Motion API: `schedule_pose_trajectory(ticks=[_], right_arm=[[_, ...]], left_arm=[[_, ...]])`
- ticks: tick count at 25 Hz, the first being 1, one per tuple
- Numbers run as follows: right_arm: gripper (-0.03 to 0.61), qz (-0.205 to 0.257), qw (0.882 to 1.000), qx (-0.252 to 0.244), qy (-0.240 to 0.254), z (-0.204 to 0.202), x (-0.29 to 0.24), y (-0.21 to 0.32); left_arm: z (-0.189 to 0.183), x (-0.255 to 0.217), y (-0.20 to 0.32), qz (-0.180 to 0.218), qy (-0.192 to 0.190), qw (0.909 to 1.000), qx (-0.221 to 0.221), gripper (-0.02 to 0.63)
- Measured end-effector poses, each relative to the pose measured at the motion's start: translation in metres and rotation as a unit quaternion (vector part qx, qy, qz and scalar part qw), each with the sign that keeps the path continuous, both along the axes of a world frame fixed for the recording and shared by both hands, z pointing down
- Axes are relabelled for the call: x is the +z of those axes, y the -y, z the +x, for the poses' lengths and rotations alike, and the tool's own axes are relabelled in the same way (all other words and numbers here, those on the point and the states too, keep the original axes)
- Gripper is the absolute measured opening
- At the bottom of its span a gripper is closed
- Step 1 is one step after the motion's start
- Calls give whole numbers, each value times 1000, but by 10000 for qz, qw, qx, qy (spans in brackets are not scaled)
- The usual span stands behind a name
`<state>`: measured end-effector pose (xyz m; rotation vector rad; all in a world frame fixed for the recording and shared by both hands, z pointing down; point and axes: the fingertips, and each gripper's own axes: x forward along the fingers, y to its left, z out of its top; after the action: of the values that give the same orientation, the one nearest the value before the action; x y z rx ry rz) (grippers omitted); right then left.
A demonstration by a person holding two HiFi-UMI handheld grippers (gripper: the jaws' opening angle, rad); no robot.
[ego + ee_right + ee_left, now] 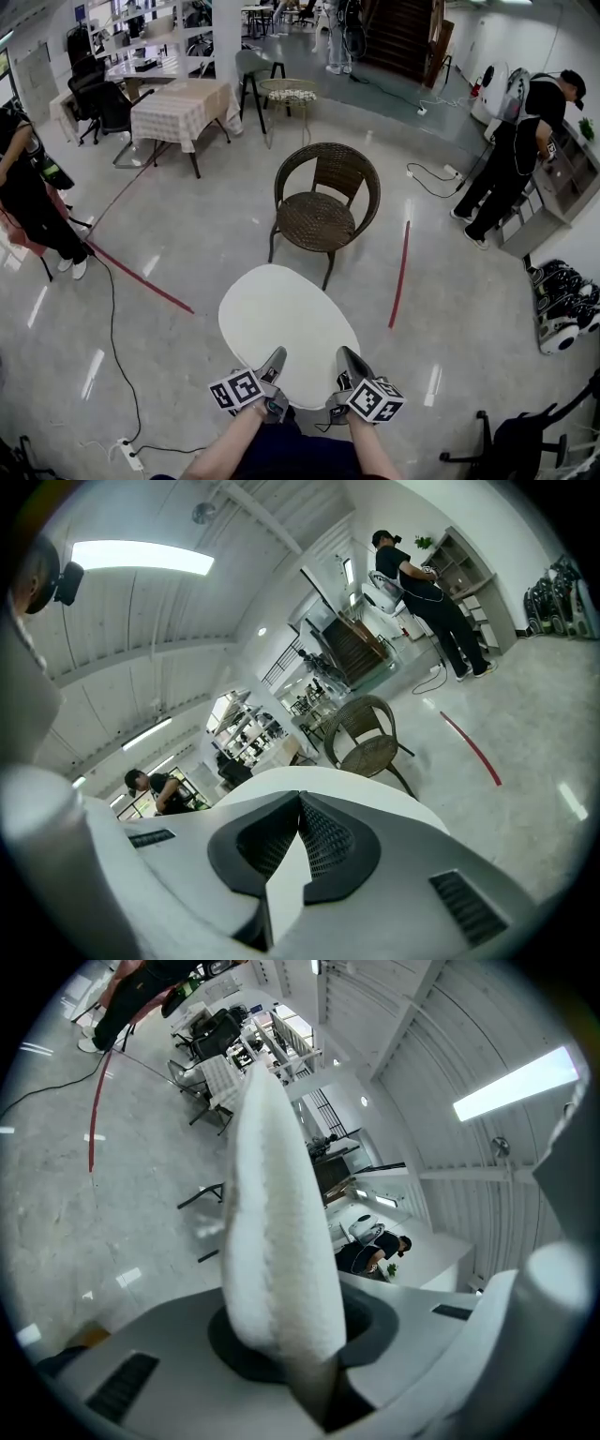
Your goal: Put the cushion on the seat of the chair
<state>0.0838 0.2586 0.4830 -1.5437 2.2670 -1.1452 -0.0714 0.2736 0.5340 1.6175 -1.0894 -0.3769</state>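
Holding the cushion (286, 328) between us and the chair (323, 202), we carry it flat in the air above the grey floor (187, 253), its far rim close to the chair's front legs in the head view but not touching them. The cushion is a white oval pad, and both tools grip its near edge side by side. The left gripper (274, 362) has its jaws pinched on the rim, and its own view shows the thick white edge running up from between the dark pads. The right gripper (349, 362) is likewise clamped on the rim, with a thin strip of white caught between its ribbed pads and the rest of the pad spreading out beyond them. The chair is a dark woven wicker armchair on thin metal legs, facing us, its round seat (319, 220) open to view and well apart from the cushion. A red tape line (401, 272) lies on the floor to the right of the chair. Further right a person in black (516, 159) bends toward a shelf unit (562, 178) against the wall; what its compartments hold is too small to tell. Behind the chair stand a table with a checked cloth (183, 108) and a small round stool (291, 94).
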Motion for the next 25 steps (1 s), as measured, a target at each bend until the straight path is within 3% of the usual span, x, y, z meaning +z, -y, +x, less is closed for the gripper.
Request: schedule_pose_trajectory(ticks=[9, 25], right_arm=[[16, 34, 9999, 86, 112, -12, 0, 29], [16, -82, 9996, -86, 267, -26, 6, 43]], left_arm=[[-11, 2, 31, 11, -129, 9999, 69, 80], [-19, 5, 35, -51, -163, 9999, 16, 80]])
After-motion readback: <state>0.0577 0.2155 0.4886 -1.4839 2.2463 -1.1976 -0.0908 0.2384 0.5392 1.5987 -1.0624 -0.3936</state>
